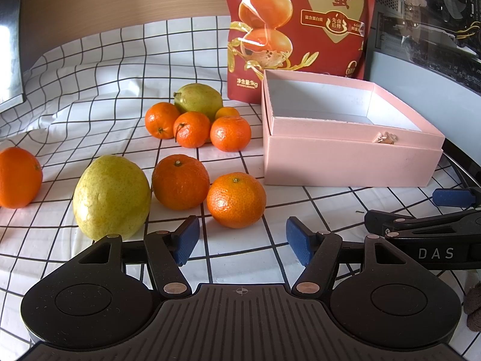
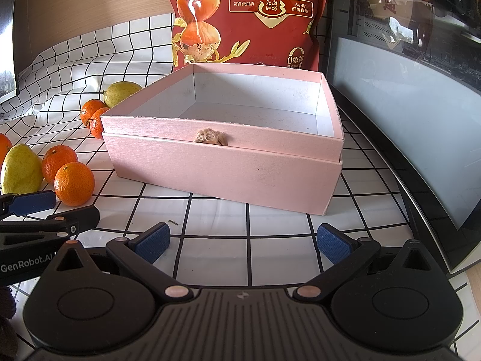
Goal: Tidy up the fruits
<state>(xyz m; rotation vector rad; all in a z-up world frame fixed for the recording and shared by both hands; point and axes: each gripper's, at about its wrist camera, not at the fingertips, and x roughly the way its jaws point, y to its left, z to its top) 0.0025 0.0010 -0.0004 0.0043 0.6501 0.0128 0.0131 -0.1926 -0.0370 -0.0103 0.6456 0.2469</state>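
Note:
Several mandarins and two yellow-green pears lie on a checked cloth. In the left wrist view the nearest mandarin [image 1: 236, 200] lies just ahead of my open, empty left gripper [image 1: 243, 242], with a big pear [image 1: 111, 197] to its left and a second pear [image 1: 199, 97] farther back. An open, empty pink box [image 1: 351, 162] stands to the right. My right gripper [image 2: 243, 242] is open and empty, just in front of the pink box [image 2: 228, 174]. The nearest mandarin also shows in the right wrist view [image 2: 74, 183].
A red snack bag [image 1: 297, 30] stands behind the box. A computer case with a glass side [image 2: 405, 120] is on the right. A lone mandarin [image 1: 18, 177] lies at the far left. A wooden wall is behind.

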